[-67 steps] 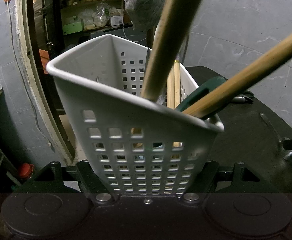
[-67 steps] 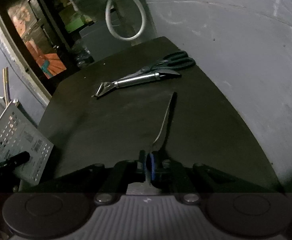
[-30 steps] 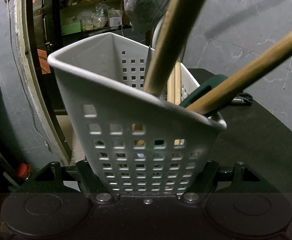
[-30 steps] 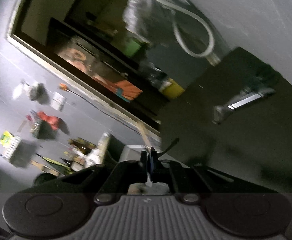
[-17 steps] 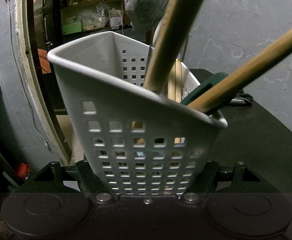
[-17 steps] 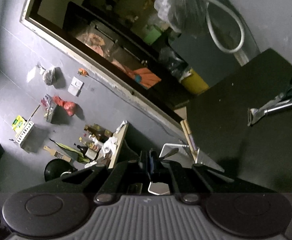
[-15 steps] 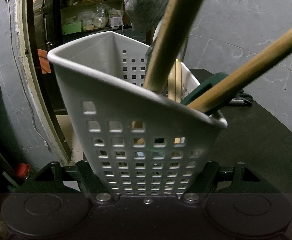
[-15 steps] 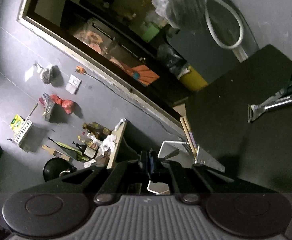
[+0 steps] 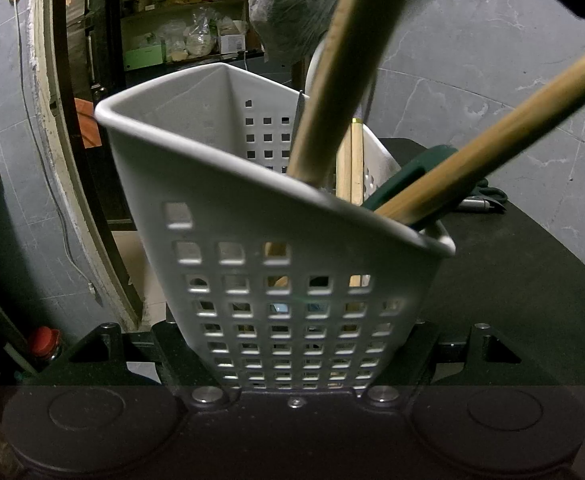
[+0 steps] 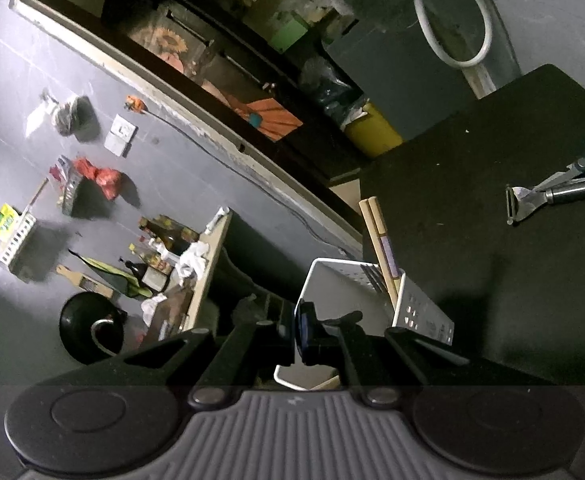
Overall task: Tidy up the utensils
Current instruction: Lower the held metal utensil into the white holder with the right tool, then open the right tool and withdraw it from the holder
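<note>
Both my views dim, room lit from above. White basket [image 9: 292, 240] brightest surface in my left view, its near wall sharp. Wooden handle [image 9: 344, 68] close to lens, soft-edged. Black table [image 10: 492, 240] swallows detail, heavy shadow beside basket. My right view tilted, slightly smeared at left. Fisheye bends doorframe [image 9: 48, 128]; corners vignette black.

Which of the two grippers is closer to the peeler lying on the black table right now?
Right. The right gripper hovers over the white basket, its jaws opening, across the table from the peeler. The left gripper clamps the basket, farther back.
</note>
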Tool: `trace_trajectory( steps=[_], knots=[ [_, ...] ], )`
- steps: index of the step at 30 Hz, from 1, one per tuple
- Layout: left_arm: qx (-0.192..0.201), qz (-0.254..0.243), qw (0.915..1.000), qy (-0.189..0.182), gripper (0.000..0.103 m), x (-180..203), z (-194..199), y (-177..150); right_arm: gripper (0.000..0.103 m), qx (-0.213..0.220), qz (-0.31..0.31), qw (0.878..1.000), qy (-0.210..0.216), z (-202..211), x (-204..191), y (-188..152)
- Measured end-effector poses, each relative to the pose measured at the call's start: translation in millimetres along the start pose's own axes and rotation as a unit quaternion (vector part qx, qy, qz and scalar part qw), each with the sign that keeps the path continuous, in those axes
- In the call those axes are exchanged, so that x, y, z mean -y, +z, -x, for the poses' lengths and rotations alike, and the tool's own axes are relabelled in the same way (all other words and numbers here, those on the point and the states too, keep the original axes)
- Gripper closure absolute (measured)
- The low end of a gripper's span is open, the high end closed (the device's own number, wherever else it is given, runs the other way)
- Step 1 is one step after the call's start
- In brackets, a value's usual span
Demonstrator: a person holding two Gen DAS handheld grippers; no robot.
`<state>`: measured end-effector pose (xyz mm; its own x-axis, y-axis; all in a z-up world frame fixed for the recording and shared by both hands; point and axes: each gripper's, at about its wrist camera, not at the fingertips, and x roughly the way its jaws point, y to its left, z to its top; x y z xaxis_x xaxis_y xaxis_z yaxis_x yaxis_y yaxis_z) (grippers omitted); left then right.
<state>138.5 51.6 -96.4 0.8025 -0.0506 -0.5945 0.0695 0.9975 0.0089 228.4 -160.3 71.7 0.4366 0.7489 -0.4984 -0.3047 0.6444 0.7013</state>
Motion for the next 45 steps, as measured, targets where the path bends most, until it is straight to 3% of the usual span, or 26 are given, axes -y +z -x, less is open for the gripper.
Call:
trace_trajectory(
  steps=[1, 3, 6, 9, 16, 21, 28, 45],
  knots=[
    [0.000, 0.000, 1.0000, 0.000, 0.026, 0, 0, 0, 0.092, -0.001, 0.002, 1.000, -0.003, -2, -1, 0],
    [0.000, 0.000, 1.0000, 0.000, 0.026, 0, 0, 0, 0.076, -0.001, 0.016, 1.000, -0.012, -5, -5, -1],
    [-0.001, 0.002, 1.0000, 0.000, 0.026, 0, -1, -1, 0.060, 0.004, 0.034, 0.999, -0.014, -3, -10, -2],
    [0.000, 0.001, 1.0000, 0.000, 0.026, 1, -2, -1, 0.048, 0.019, 0.048, 0.998, -0.019, 3, -12, -3],
    [-0.001, 0.001, 1.0000, 0.001, 0.026, 1, -2, -1, 0.030, 0.056, 0.057, 0.996, -0.040, 21, -8, 0],
    [-0.001, 0.002, 1.0000, 0.001, 0.026, 0, -2, -1, 0.010, 0.080, 0.052, 0.993, -0.073, 34, 5, 0],
    [-0.002, 0.002, 1.0000, 0.001, 0.026, 1, -2, -1, 0.000, 0.092, 0.019, 0.988, -0.126, 48, 40, -6],
    [-0.014, 0.001, 0.9998, 0.012, 0.024, 2, 1, 6, 0.000, 0.035, -0.006, 0.970, -0.242, 47, 119, -39]
  ],
)
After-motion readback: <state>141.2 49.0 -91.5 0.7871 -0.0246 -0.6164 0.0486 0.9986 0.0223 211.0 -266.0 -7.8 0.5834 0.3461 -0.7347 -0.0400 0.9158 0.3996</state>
